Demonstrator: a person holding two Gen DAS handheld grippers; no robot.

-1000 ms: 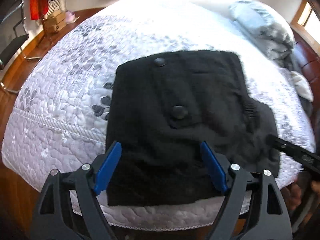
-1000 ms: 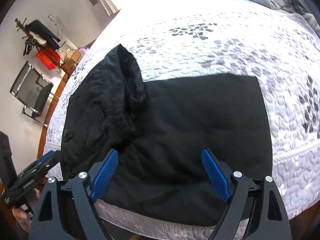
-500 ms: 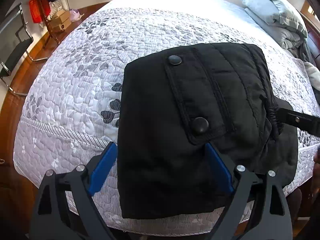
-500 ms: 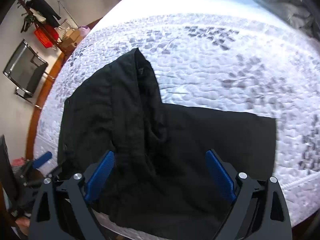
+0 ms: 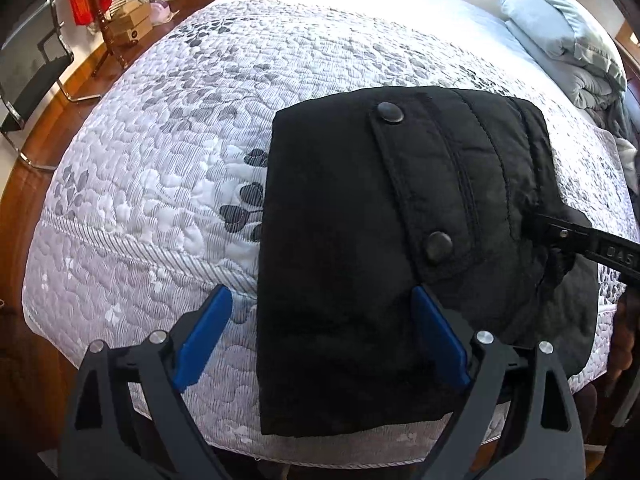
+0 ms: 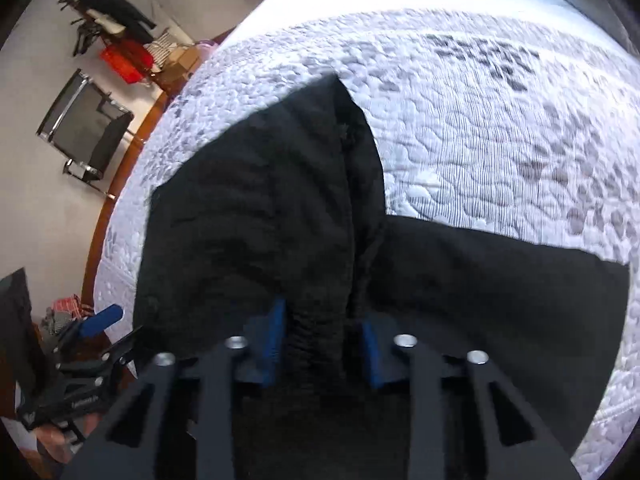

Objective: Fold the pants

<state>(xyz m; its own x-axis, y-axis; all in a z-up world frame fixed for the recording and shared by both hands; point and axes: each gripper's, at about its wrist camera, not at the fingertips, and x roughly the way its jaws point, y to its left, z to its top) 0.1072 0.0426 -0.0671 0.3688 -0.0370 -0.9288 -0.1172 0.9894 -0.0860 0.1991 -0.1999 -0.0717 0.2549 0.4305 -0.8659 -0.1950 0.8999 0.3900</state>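
Black pants [image 5: 360,248] lie folded on a bed [image 5: 160,168] with a grey-patterned white quilt, pale bedding [image 5: 568,40] piled beyond.

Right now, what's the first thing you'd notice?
The black folded pants with two round snap buttons, lying at the near edge of the white quilted bed. The right gripper is closing its blue pads on a bunched ridge of them, while the left gripper hangs open above.
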